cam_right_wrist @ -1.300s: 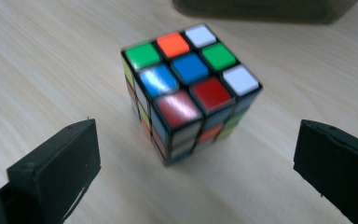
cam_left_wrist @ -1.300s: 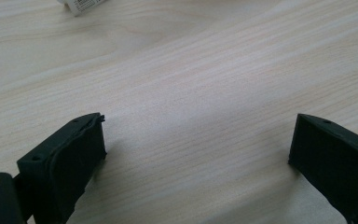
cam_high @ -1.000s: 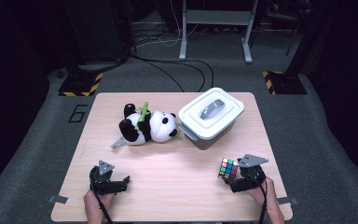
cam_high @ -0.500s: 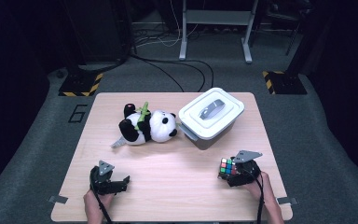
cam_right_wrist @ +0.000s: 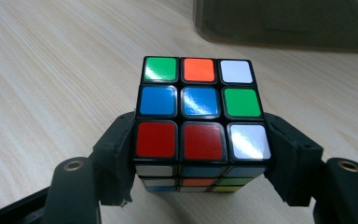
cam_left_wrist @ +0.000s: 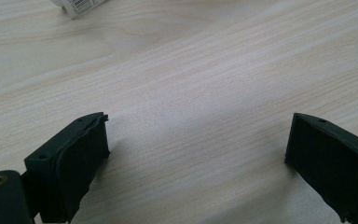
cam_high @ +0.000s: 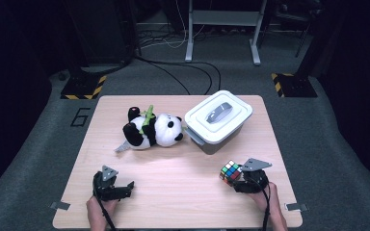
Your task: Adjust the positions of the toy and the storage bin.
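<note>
- My right gripper (cam_high: 236, 179) sits near the table's (cam_high: 183, 192) 4 o'clock corner; its jaws have just been closing and now press both sides of the puzzle cube (cam_right_wrist: 199, 116).
- In the high view the cube (cam_high: 230, 172) rests on the wood, at 6 o'clock from the lidded white box (cam_high: 218, 121).
- My left gripper (cam_high: 121, 188) rests near the 7 o'clock corner, jaws wide apart over bare wood, nothing between them.
- The plush panda (cam_high: 153, 132) lies at 9 o'clock of the box, just beside it, well apart from both my tools.
</note>
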Motion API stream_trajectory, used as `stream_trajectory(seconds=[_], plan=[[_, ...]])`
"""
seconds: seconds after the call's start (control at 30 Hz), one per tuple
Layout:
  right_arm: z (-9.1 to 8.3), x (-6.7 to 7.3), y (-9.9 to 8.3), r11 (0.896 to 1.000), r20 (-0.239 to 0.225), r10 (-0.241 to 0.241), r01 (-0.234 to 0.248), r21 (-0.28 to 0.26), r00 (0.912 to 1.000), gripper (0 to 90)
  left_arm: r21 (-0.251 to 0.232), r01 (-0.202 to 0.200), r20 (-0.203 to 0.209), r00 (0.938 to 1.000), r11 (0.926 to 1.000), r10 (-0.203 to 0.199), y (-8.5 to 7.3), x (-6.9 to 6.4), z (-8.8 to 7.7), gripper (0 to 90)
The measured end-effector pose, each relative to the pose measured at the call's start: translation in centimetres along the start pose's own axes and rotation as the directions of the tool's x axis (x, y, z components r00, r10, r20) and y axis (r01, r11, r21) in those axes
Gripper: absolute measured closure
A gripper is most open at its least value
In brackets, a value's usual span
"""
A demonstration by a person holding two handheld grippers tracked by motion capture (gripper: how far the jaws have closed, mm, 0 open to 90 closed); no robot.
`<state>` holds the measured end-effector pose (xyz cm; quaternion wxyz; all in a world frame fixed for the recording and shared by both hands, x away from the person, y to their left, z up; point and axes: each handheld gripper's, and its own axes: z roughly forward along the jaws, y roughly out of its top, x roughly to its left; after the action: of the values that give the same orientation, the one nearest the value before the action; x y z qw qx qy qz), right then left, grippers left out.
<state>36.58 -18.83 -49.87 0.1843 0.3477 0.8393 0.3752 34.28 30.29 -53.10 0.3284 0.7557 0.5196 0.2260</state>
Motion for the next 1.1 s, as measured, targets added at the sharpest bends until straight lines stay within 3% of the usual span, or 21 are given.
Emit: stream_trajectory(seconds=[0.17,0.37,0.73,1.1], plan=[[-0.3,0.6,-0.1,1.000,0.023,0.014,-0.014,0.002,0.9996,33.3,0.000,0.000,0.000,1.0000,1.0000,0.000,0.0,0.0,0.0,5.5],[-0.9,1.4,0.2,0.999,0.024,0.030,-0.029,-0.036,0.9993,33.3,0.000,0.000,0.000,1.0000,1.0000,0.000,0.0,0.0,0.0,5.6],[-0.7,3.7,2.2,0.999,0.004,-0.011,0.012,-0.053,0.9999,33.3,0.000,0.000,0.000,1.0000,1.0000,0.000,0.0,0.0,0.0,5.5],[1.1,6.5,4.5,0.995,-0.056,-0.083,0.080,-0.053,0.9950,33.3,0.000,0.000,0.000,1.0000,1.0000,0.000,0.0,0.0,0.0,5.6]])
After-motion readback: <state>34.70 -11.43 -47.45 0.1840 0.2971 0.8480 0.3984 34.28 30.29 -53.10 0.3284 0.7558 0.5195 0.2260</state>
